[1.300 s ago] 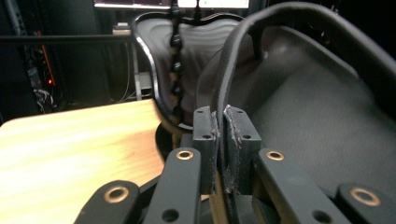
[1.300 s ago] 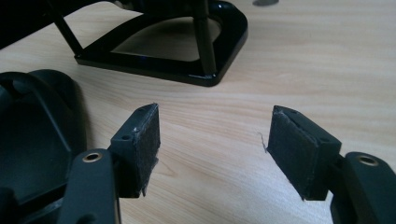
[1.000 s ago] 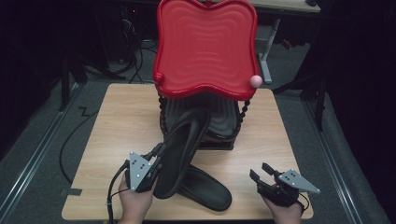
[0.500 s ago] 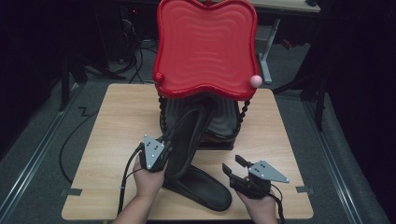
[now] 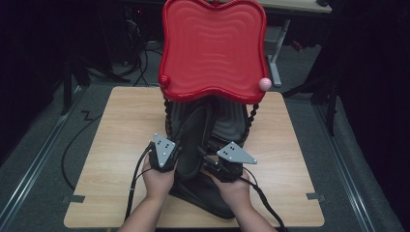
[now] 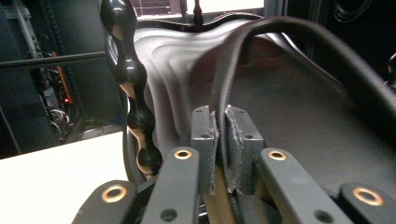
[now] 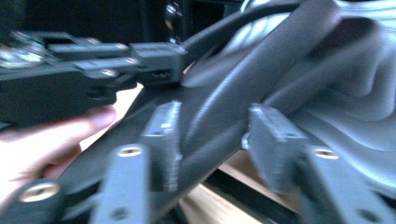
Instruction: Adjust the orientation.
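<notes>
The wooden counter (image 5: 121,145) carries a two-level stand: a red wavy tray (image 5: 212,48) on top and a black wavy tray (image 5: 232,123) below, joined by black beaded posts (image 6: 133,107). A pink ball (image 5: 264,83) sits on the right corner of the red tray.

A black sandal (image 5: 193,140) leans with its front end in the black tray and its back end toward the person. A second black sandal (image 5: 208,203) lies flat on the counter under it, between the two hands.

The left tongs (image 6: 219,140) are closed on the thin edge of the leaning sandal, both pads pressing on it. The right tongs (image 7: 210,135) have just been closing around the other side of the same sandal; one pad touches it, the other stands a little apart, though this view is blurred.
</notes>
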Tool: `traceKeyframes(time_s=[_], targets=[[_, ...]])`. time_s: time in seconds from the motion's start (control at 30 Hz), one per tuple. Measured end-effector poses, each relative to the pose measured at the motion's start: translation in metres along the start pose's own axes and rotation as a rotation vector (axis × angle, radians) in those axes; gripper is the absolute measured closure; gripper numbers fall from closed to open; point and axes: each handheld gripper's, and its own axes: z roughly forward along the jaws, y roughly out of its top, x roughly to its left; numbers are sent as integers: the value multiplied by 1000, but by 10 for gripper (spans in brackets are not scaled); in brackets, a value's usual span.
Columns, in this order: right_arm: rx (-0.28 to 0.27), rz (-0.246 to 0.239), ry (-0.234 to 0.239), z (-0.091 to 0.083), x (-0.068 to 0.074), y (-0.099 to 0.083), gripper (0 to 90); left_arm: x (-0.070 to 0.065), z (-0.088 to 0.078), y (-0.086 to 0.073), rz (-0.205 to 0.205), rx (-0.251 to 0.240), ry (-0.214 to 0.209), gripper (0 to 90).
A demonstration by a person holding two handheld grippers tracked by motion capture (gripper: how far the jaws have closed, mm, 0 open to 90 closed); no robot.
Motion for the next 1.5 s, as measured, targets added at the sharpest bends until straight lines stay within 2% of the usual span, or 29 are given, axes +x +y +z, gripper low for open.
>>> traceKeyframes(time_s=[0.03,0.13,0.2,0.27,0.33,0.43,0.47,0.63,0.77,0.83,0.9,1.0,1.13,1.27,1.4,1.5], targets=[[0,0,0,0,0,0,634,0,1,0,8,1,7,816],[14,-4,-2,10,-6,-2,755,2,7,-3,24,18,15,800],[18,11,-2,16,-9,-4,779,2,10,-5,37,23,19,792],[23,8,-24,21,-9,-6,796,5,12,-7,22,37,-9,761],[22,17,-41,24,-11,-9,809,8,10,-9,-6,23,-59,696],[24,60,-69,26,-15,-12,824,7,3,-10,-1,41,-96,524],[24,60,-69,26,-15,-12,824,5,-1,-12,5,44,-103,524],[16,61,-80,28,-15,-12,826,-6,-31,-24,38,53,-145,397],[16,54,-83,29,-16,-13,826,-19,-53,-45,27,96,-165,372],[20,55,-88,29,-16,-13,826,-27,-59,-54,25,112,-177,370],[20,71,-87,30,-18,-12,827,-35,-56,-62,30,160,-170,339],[20,86,-83,30,-19,-11,827,-37,-53,-66,33,167,-153,334],[14,91,-92,30,-20,-11,831,-43,-47,-69,53,161,-158,328],[10,86,-98,29,-20,-11,839,-44,-48,-68,81,153,-153,369],[16,77,-105,30,-17,-12,847,-38,-46,-68,75,153,-133,398],[27,75,-103,32,-15,-14,849,-32,-45,-67,63,141,-117,469]])
